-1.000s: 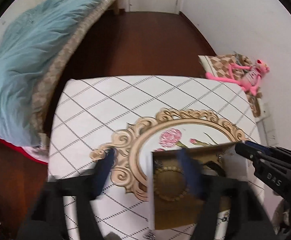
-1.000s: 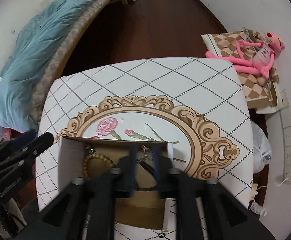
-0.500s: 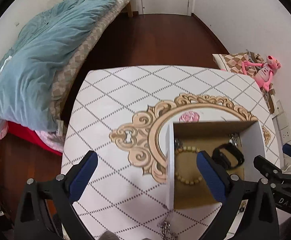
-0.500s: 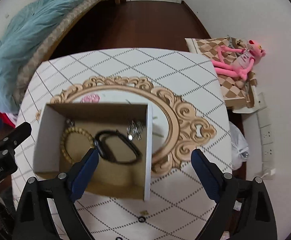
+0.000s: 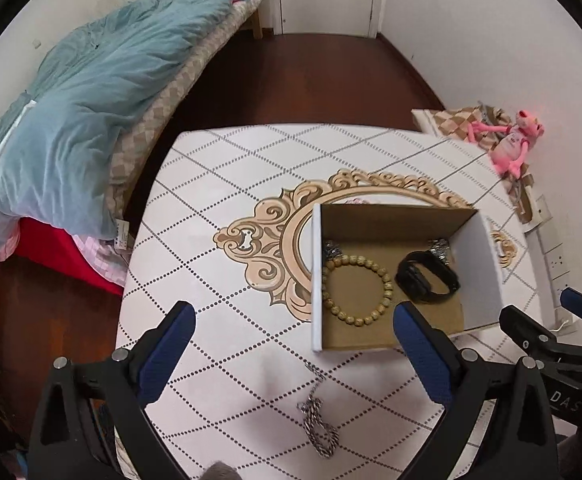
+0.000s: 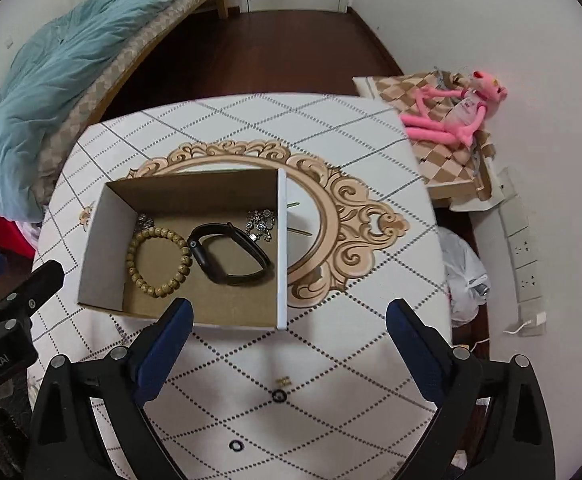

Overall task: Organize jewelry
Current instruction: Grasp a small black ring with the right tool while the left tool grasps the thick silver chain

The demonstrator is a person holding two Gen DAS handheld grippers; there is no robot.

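An open cardboard box (image 5: pixel 487 276) (image 6: pixel 103 248) stands on the white patterned table. In it lie a wooden bead bracelet (image 5: pixel 357 290) (image 6: pixel 159 262), a black wristband (image 5: pixel 427 282) (image 6: pixel 229 254) and silver pieces (image 6: pixel 261 222). A silver chain (image 5: pixel 317 424) lies on the table in front of the box, between my left fingers. Two small black rings (image 6: pixel 278 396) (image 6: pixel 235 446) and a tiny gold piece (image 6: pixel 283 381) lie between my right fingers. My left gripper (image 5: pixel 291 360) is open and empty above the table. My right gripper (image 6: pixel 287 352) is open and empty too.
A bed with a blue quilt (image 5: pixel 71 120) is on the left. A pink plush toy (image 6: pixel 451 116) lies on a checked box at the right, next to wall sockets (image 6: pixel 525 256) and a plastic bag (image 6: pixel 465 276). The other gripper shows at each view's edge.
Both grippers have pulled back and up from the box and opened wide. The right one let go of the black wristband, which now lies in the box.
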